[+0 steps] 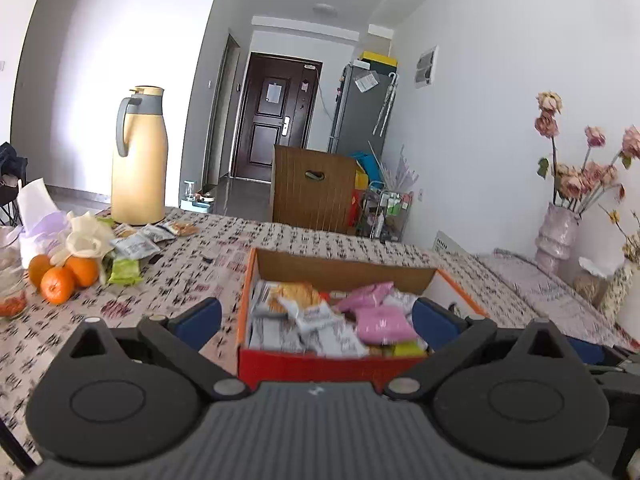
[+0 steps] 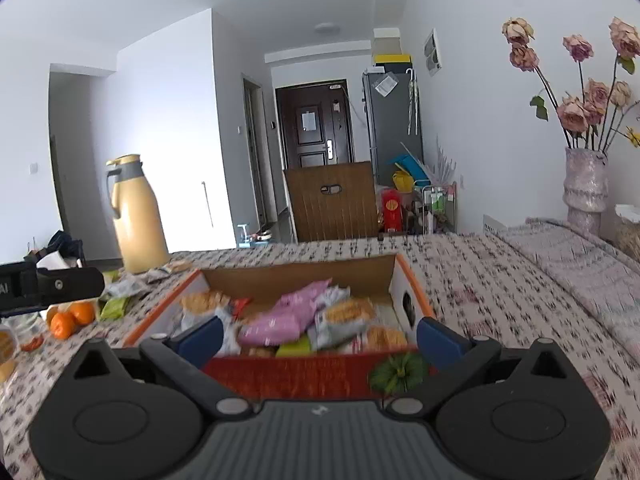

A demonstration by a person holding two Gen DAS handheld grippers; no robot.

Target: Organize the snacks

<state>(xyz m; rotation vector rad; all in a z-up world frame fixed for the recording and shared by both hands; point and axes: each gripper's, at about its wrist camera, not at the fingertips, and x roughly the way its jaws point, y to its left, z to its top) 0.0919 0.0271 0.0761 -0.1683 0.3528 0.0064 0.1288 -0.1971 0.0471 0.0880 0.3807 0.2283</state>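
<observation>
A red and orange cardboard box (image 1: 312,366) sits on the patterned tablecloth, full of snack packets, pink (image 1: 382,322) and white ones among them. It also shows in the right wrist view (image 2: 296,376), with pink packets (image 2: 280,322) inside. My left gripper (image 1: 316,322) is open and empty, fingers spread just before the box's near wall. My right gripper (image 2: 318,338) is open and empty, likewise at the box's near wall. Loose snack packets (image 1: 136,246) lie on the table at the far left.
A yellow thermos jug (image 1: 138,156) stands at the back left, with oranges (image 1: 62,276) and a glass jar (image 1: 10,280) near it. A vase of dried roses (image 2: 586,184) stands at the right by the wall. A wooden chair (image 1: 314,194) is behind the table.
</observation>
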